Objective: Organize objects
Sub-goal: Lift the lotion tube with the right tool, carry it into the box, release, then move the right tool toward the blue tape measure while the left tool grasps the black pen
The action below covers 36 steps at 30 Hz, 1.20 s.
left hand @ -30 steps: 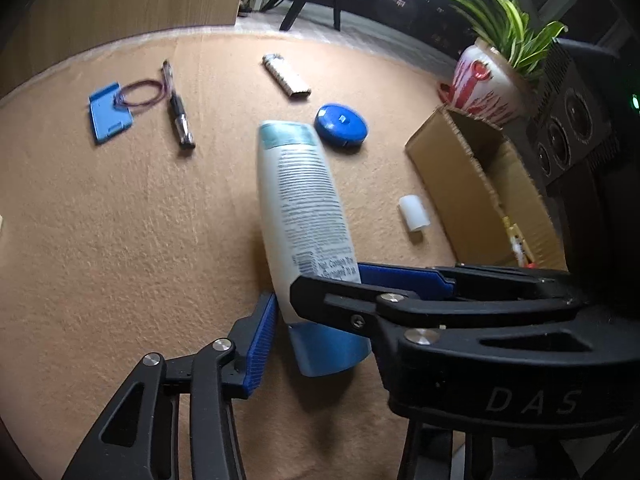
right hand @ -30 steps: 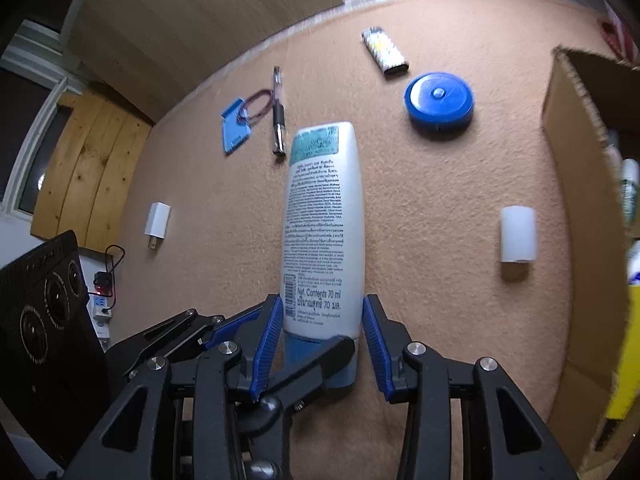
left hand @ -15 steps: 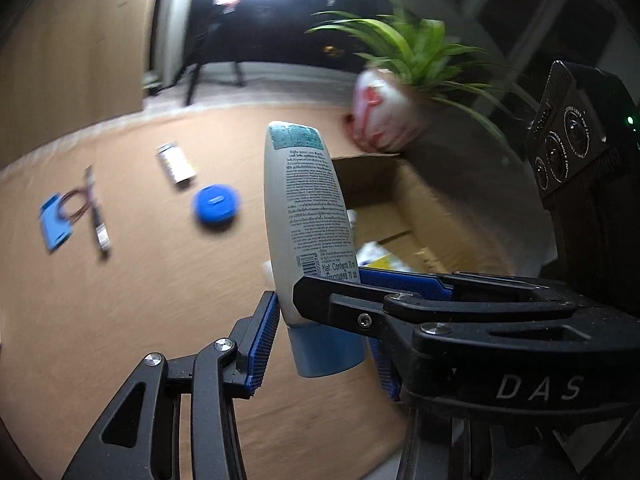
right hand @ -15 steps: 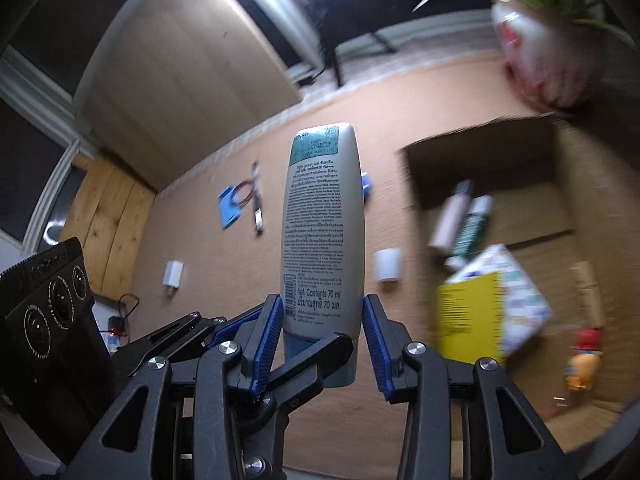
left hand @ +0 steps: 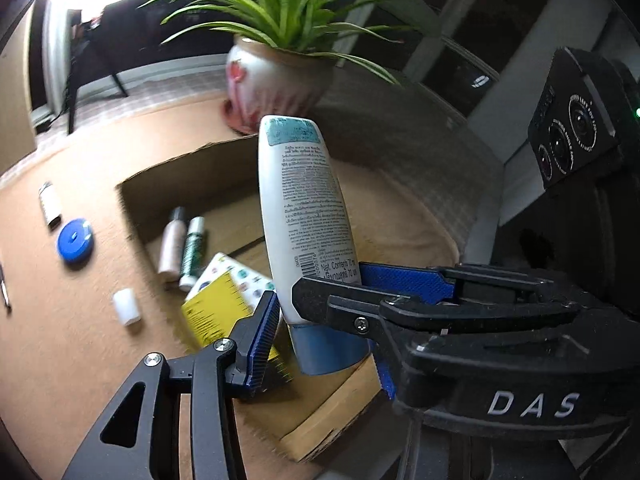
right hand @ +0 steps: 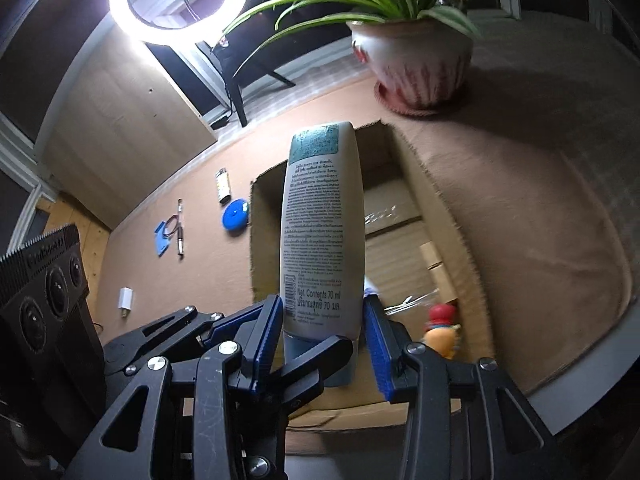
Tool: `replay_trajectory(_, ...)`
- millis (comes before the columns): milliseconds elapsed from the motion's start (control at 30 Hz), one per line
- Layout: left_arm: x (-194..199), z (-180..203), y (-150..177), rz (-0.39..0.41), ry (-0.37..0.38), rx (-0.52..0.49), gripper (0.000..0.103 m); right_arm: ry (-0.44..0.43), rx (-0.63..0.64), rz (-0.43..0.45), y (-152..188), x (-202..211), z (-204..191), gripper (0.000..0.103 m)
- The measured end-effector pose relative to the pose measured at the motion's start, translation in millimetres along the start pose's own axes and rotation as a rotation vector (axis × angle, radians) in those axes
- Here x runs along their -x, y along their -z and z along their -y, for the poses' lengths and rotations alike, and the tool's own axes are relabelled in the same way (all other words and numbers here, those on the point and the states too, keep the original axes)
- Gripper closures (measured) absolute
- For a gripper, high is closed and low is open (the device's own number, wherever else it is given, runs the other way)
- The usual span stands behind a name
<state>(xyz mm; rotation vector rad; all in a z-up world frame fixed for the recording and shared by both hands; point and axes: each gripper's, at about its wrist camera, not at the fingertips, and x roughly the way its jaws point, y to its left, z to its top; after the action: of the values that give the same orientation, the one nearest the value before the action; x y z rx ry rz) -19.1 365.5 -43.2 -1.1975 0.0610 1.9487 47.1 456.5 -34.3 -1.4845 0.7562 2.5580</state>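
A white bottle (left hand: 304,216) with a teal end and a blue cap is held up, cap end toward me, over an open cardboard box (left hand: 192,168). My left gripper (left hand: 320,292) has its blue pads on the bottle's lower sides. In the right wrist view my right gripper (right hand: 322,320) clamps the same bottle (right hand: 322,232) just above the cap. Both sets of jaws are opening slightly while the pads stay against the bottle. The box (right hand: 264,240) lies directly beneath it.
Inside the box lie two tubes (left hand: 180,246), a yellow patterned packet (left hand: 216,304) and a small toy figure (right hand: 440,328). On the carpet sit a blue tape measure (left hand: 75,240), a lighter (left hand: 50,204), a white roll (left hand: 127,306), a pen (right hand: 180,228) and a white charger (right hand: 126,300). A potted plant (left hand: 276,80) stands behind the box.
Both grippers rose and carried the bottle sideways from above the bare carpet to above the open box. The loose items on the carpet stayed put.
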Motion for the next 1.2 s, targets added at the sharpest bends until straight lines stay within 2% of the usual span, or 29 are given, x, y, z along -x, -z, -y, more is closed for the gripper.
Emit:
replay_trajectory(33, -3, 4, -2, -0.010, -0.002, -0.009, 0.048, 0.037, 0.010, 0.007, 0, 1, 1, 0.057)
replay_trajectory(67, -4, 5, -2, -0.013, -0.010, -0.011, 0.036, 0.087, 0.022, 0.018, -1, 2, 1, 0.053)
replay_trajectory(100, -4, 6, -2, -0.011, -0.016, -0.011, 0.032, 0.101, 0.029, 0.027, 0, 2, 1, 0.052)
replay_trajectory(333, 5, -3, -1, 0.002, -0.044, 0.002, 0.032, 0.086, 0.016, 0.037, -1, 6, 3, 0.051)
replay_trajectory(600, 26, -30, 7, 0.021, -0.089, 0.056, 0.032, 0.061, 0.038, 0.030, 1, 1, -15, 0.051)
replay_trajectory(900, 64, -73, 29, 0.051, -0.137, 0.139, 0.032, 0.023, 0.034, 0.029, 1, -6, -33, 0.051)
replay_trajectory(1200, 102, -131, 52, 0.076, -0.203, 0.261, 0.032, -0.035, 0.099, 0.013, 1, -21, -77, 0.051)
